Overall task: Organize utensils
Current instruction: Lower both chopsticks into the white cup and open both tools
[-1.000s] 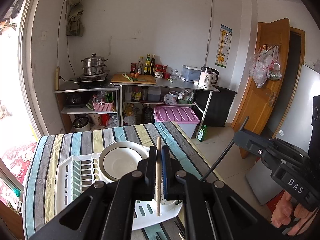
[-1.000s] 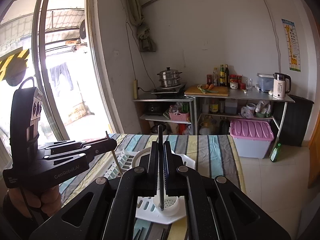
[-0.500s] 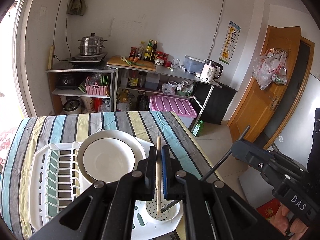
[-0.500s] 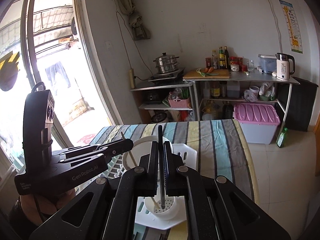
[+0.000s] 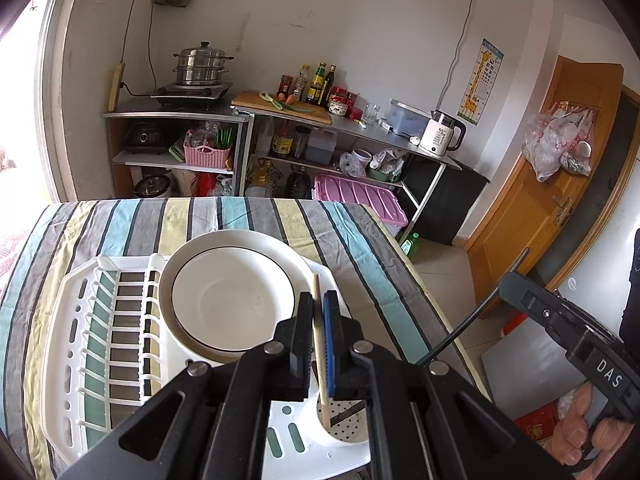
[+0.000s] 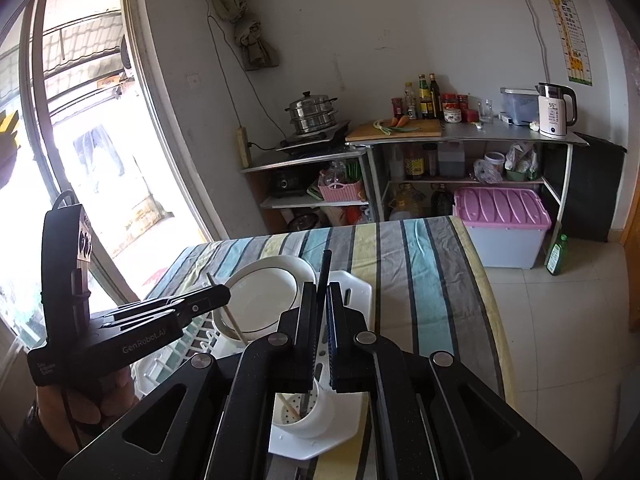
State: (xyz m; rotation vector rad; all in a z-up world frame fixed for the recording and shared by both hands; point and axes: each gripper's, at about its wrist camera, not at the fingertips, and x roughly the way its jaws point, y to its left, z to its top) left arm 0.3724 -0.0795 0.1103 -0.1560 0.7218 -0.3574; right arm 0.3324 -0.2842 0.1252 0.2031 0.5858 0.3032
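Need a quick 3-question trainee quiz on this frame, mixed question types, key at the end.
1. True or false: the left gripper holds a wooden chopstick with its lower tip inside the white utensil cup.
2. The right gripper is shut on which item? A) a spoon B) a dark chopstick C) a plate D) nothing
3. Fill in: the white bowl sits in the white ______ on the striped tablecloth.

Key: 1 true; 2 B; 3 dish rack
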